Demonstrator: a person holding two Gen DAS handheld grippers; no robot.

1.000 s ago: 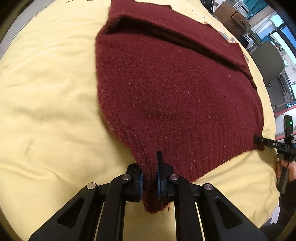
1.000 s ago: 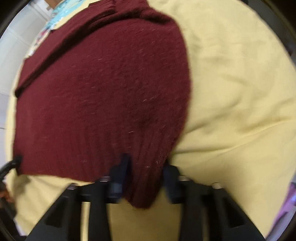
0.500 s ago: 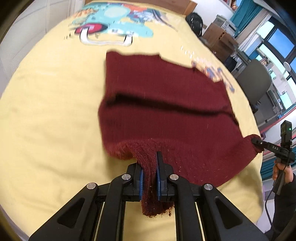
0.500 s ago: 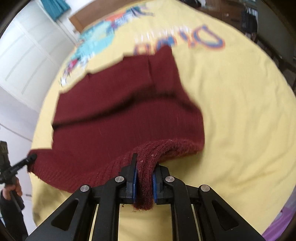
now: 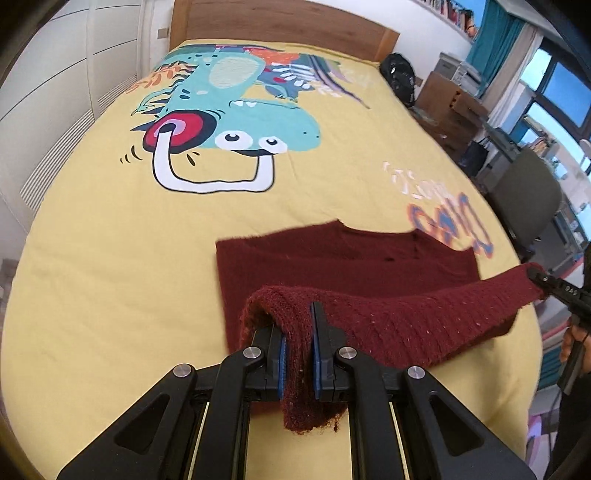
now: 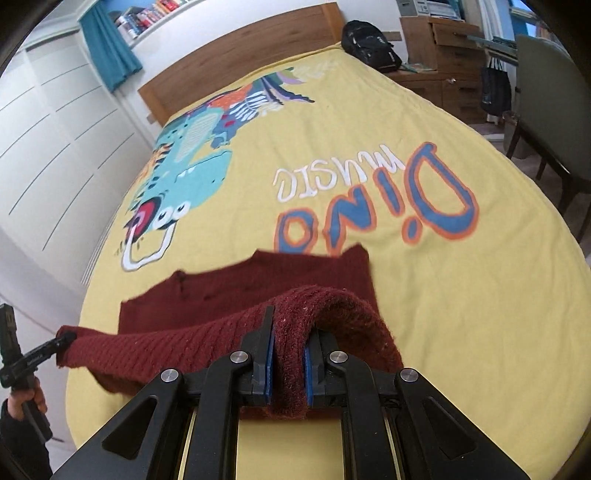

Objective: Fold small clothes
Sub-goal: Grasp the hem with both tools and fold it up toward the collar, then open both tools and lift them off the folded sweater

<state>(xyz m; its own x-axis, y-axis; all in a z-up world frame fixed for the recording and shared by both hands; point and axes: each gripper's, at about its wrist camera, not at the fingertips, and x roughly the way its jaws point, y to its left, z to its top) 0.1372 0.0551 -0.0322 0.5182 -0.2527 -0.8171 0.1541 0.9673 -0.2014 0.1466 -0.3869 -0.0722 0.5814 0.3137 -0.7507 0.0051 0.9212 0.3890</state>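
The left tongs point(image 5: 298, 349) were clamped on one hem corner of the maroon sweater point(image 5: 343, 258); the right tongs point(image 6: 288, 356) were clamped on the other. The hem hung raised between them; the rest lay on the yellow bed cover point(image 5: 110, 258).

Bedroom: dinosaur-print bedspread point(image 5: 92, 236), wooden headboard point(image 5: 280, 26), wardrobe point(image 6: 55, 147).

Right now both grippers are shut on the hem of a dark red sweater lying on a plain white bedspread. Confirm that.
Wrong on the bedspread: the left wrist view shows it yellow with a dinosaur print. Both the left gripper and right gripper are shut on the dark red sweater hem.
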